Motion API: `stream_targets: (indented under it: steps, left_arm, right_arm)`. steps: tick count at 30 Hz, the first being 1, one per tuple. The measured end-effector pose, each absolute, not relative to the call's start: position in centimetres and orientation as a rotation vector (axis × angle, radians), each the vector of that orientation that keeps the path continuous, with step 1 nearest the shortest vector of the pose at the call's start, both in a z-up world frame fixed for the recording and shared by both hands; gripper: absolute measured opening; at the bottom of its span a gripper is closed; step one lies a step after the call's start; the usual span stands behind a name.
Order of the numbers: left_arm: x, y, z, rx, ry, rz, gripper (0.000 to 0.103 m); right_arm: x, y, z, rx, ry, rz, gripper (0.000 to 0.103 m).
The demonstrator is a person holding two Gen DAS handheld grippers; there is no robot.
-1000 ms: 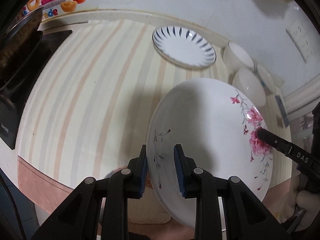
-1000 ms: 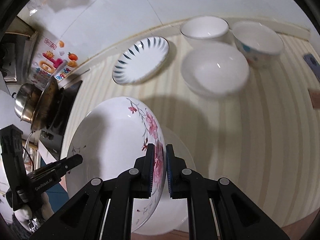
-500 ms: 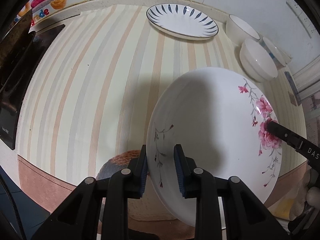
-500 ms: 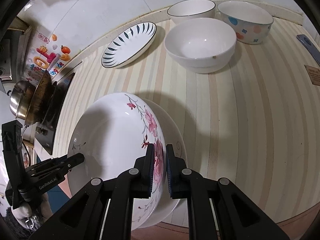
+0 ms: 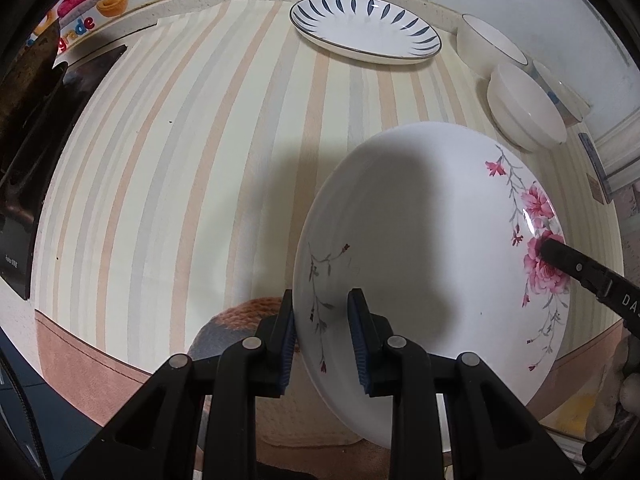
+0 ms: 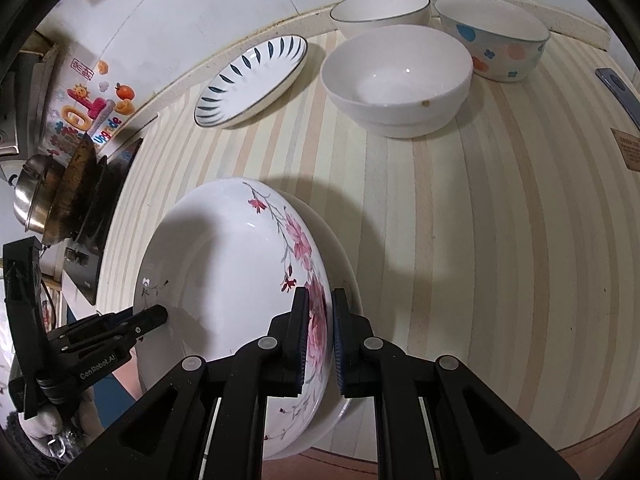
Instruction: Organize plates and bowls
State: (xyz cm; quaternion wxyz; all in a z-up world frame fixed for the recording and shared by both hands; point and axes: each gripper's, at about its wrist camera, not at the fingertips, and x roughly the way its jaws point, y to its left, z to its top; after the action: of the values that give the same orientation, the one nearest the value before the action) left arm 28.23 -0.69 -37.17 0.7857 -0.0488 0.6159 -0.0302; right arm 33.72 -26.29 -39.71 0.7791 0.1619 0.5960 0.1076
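While both claws clamp it by opposite rims, the floral plate (image 5: 420, 240) shows as a deep white dish with pink blossoms and grey twigs along one edge and a thin sprig at the other. The left claw (image 5: 322, 336) is nearly closed, its blue pads pinching the sprig rim; the right claw (image 6: 318, 340) is shut tight on the blossom rim. Compared with a second ago, the plate has come lower toward the striped bench (image 6: 480, 240) and now sits close over a second white plate (image 6: 340, 264) lying beneath it. It is tilted, hollow side up, its span running from claw to claw. Beyond it stand the blue-leaf plate (image 6: 252, 80), white bowl (image 6: 396, 80), rimmed bowl (image 6: 380, 8) and spotted bowl (image 6: 500, 40).
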Motion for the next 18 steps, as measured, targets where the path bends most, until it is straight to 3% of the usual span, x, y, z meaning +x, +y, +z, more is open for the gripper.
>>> stream_targets:
  steps: [18]
  left_arm:
    - [28.1, -0.9, -36.3, -0.110, 1.335, -0.039, 0.023]
  right_arm:
    - [33.7, -27.2, -39.6, 0.384, 1.385, 0.235, 0.017]
